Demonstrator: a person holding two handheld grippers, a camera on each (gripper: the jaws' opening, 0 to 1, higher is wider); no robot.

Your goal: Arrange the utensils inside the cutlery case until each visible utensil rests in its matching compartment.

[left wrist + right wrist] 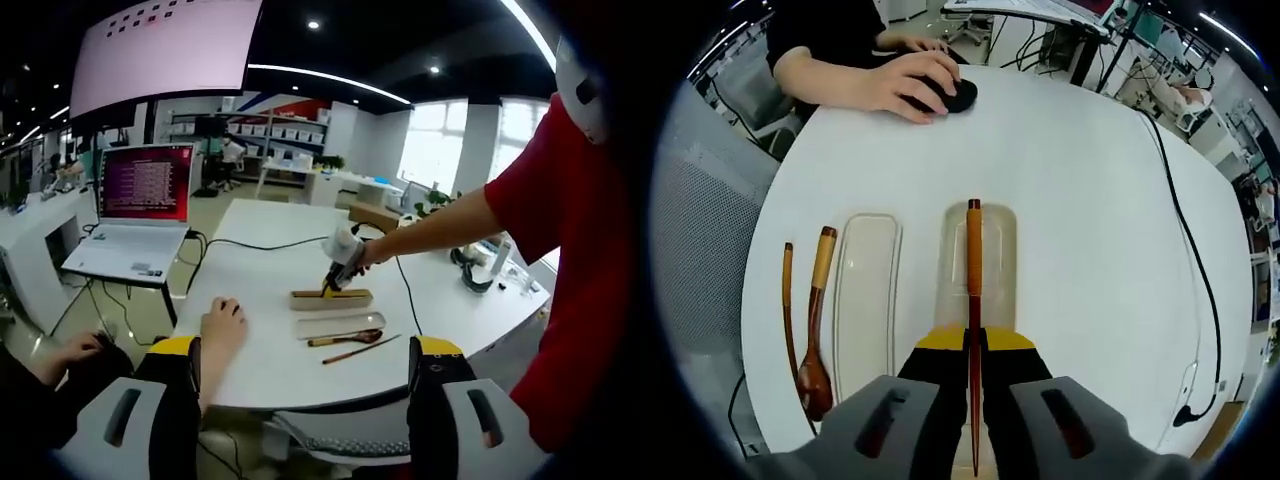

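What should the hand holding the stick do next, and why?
Probably lower it and let go. The right gripper is shut on one chopstick, held lengthwise right over the case tray, so it looks lined up to go in. The spoon and other chopstick wait on the table.

chopsticks: 2 (974, 300) | spoon: 1 (816, 330) | case trays: 2 (866, 290) | laptop: 1 (140, 215)

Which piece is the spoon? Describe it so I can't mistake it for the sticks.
Start at the white table and find the two long pale trays lying side by side, the case and its lid. The spoon lies on the bare table just beside the lid. Unlike the thin chopstick next to it, it has a pale handle end and a dark rounded bowl.
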